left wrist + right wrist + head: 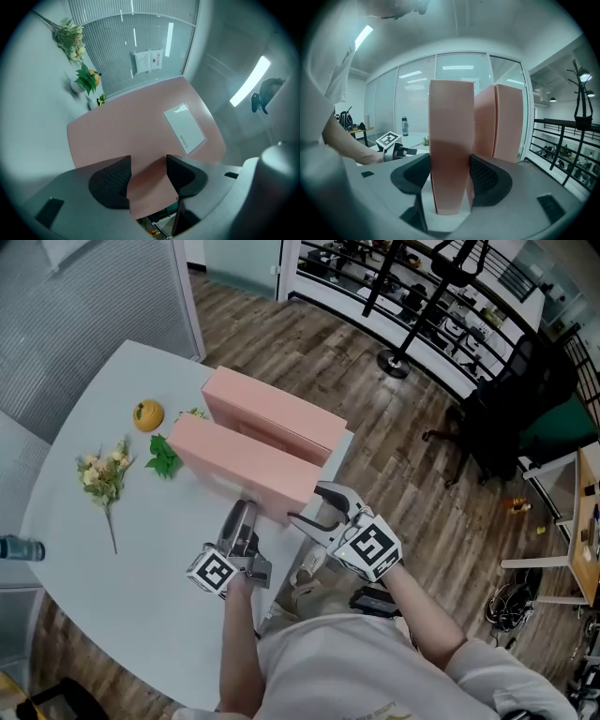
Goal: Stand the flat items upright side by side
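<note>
item: pink flat cardboard-looking box (pixel 239 460), upright; likely light, stiff, smooth-sided
hold: left gripper (pixel 246 514) and right gripper (pixel 309 504) both clamp across its thickness, near end

A flat, pale pink rectangular cardboard box (pixel 246 463) stands upright on its long edge near the right side of the bench (pixel 141 559), a white label (pixel 184 127) on its near broad face. A second matching pink box (pixel 277 413) stands upright just beyond it, roughly parallel.
</note>
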